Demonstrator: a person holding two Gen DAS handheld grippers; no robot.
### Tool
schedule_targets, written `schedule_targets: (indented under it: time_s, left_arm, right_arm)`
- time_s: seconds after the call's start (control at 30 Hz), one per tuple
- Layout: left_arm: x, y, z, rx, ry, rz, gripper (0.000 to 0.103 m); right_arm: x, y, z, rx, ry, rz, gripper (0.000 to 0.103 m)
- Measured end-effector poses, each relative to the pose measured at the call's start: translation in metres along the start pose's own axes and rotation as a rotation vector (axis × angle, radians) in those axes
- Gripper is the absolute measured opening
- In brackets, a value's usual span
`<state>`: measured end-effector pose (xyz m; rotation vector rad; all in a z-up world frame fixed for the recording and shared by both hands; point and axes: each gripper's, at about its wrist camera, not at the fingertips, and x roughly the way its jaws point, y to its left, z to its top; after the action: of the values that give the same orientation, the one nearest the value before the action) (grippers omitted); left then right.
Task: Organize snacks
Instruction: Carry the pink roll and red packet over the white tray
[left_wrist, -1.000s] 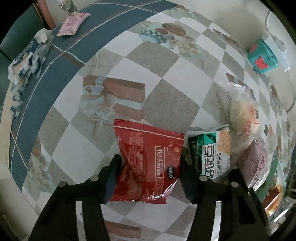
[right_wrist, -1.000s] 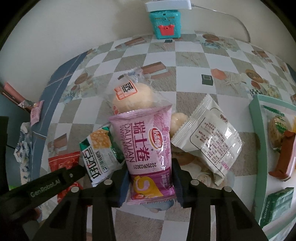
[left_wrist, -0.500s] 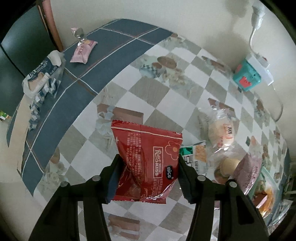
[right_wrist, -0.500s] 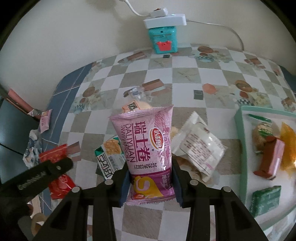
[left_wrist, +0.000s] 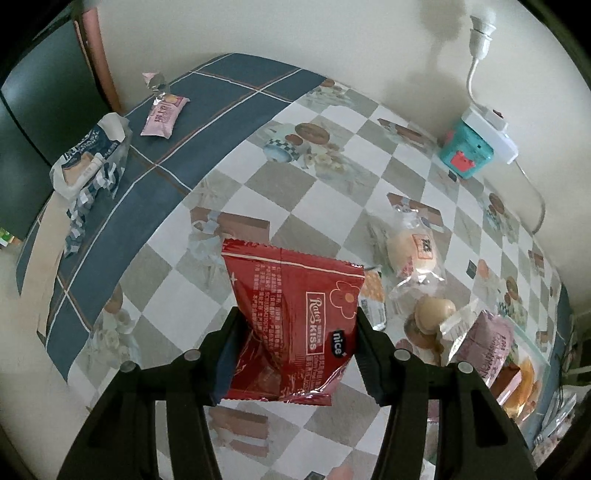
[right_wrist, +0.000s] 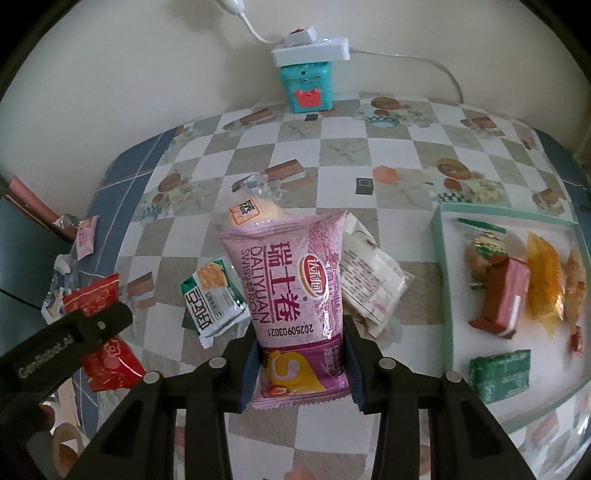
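My left gripper (left_wrist: 295, 354) is shut on a red snack packet (left_wrist: 295, 314) and holds it above the checkered table. The same packet (right_wrist: 105, 332) and the left gripper show at the left of the right wrist view. A pink Swiss-roll packet (right_wrist: 295, 291) is pinched between the pads of my right gripper (right_wrist: 301, 369), also lifted off the table. Below lie a green-and-white cracker packet (right_wrist: 212, 295), a clear-wrapped bun (right_wrist: 251, 210) and a white packet (right_wrist: 369, 284). A teal-rimmed tray (right_wrist: 441, 280) at the right holds several snacks.
A teal box with a white power strip on top (right_wrist: 310, 81) stands by the back wall. A small pink packet (left_wrist: 164, 114) and a blue-white checked bag (left_wrist: 88, 162) lie on the blue border at the table's left edge.
Both grippers have risen with their packets, so the table looks smaller and farther in both views. The red packet came up off the tabletop. The tray shows more fully at the right.
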<state>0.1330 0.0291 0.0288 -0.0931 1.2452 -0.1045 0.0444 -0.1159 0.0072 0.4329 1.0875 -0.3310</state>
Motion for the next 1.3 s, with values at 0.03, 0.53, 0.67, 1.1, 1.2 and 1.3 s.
schedule_targets:
  time_s: [0.03, 0.53, 0.67, 1.1, 1.2, 1.3]
  left_arm:
    - [-0.001, -0.001, -0.002, 0.001, 0.001, -0.008, 0.058]
    - [-0.021, -0.044, -0.023, 0.063, -0.011, -0.079, 0.058]
    - [-0.026, -0.067, -0.032, 0.110, -0.009, -0.105, 0.058]
    - [-0.044, -0.162, -0.083, 0.337, -0.009, -0.168, 0.058]
    - [-0.046, -0.177, -0.095, 0.374, -0.003, -0.177, 0.058]
    - [-0.048, -0.196, -0.111, 0.426, 0.000, -0.188, 0.058]
  right_arm:
    - [-0.002, -0.002, -0.001, 0.001, -0.002, -0.004, 0.042]
    - [-0.036, -0.067, -0.006, 0.118, -0.037, -0.066, 0.042]
    - [-0.048, -0.096, -0.006, 0.176, -0.055, -0.084, 0.042]
    - [-0.089, -0.217, -0.010, 0.425, -0.137, -0.129, 0.042]
    - [-0.095, -0.243, -0.014, 0.488, -0.145, -0.142, 0.042]
    - [-0.099, -0.265, -0.019, 0.544, -0.146, -0.180, 0.043]
